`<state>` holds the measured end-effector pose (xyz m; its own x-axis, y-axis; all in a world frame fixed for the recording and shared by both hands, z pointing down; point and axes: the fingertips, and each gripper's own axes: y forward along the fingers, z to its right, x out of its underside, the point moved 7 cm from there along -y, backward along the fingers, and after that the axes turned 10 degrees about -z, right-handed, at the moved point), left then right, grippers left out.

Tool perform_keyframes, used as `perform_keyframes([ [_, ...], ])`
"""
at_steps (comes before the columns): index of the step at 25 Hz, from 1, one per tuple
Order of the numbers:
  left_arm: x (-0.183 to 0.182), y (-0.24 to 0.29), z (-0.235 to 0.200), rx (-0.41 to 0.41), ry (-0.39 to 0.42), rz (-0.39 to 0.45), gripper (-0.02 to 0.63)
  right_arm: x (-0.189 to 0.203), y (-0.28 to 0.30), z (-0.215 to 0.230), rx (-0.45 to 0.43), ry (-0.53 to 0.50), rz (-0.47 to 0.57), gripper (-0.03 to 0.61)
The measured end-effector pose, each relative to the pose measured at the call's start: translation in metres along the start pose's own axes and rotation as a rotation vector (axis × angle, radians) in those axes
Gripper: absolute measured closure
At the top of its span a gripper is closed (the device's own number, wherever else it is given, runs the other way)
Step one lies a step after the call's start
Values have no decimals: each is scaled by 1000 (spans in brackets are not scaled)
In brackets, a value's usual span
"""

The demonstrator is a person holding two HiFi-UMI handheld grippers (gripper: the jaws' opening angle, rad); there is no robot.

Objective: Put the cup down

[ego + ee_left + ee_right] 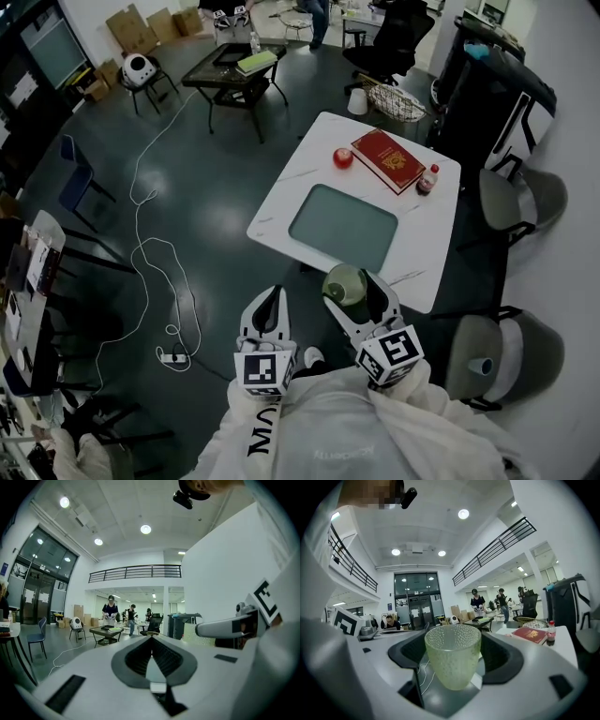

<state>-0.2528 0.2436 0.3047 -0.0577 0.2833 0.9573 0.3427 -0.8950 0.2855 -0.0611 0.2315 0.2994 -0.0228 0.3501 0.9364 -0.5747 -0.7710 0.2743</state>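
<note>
The white table held no cup yet; the right gripper clasped the green cup by its near edge, left gripper jaws closed, empty

Worktop: mat at centre. Behind it lies a book, with an apple just left and a bottle just right. Cup sits between the right tool's jaws at the near edge; left tool is beside it, off the worktop.

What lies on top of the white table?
On the table: a red book, an apple, a small bottle and a grey mat. The held cup hides a bit of the near edge.
</note>
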Motion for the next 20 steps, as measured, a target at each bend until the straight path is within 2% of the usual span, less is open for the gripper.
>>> perform_keyframes([
  [10, 13, 1, -31, -7, -37, -22, 601, 4, 25, -11, 20, 1, -33, 219],
  [20, 9, 27, -31, 41, -29, -31, 601, 4, 28, 10, 92, 21, -39, 219],
])
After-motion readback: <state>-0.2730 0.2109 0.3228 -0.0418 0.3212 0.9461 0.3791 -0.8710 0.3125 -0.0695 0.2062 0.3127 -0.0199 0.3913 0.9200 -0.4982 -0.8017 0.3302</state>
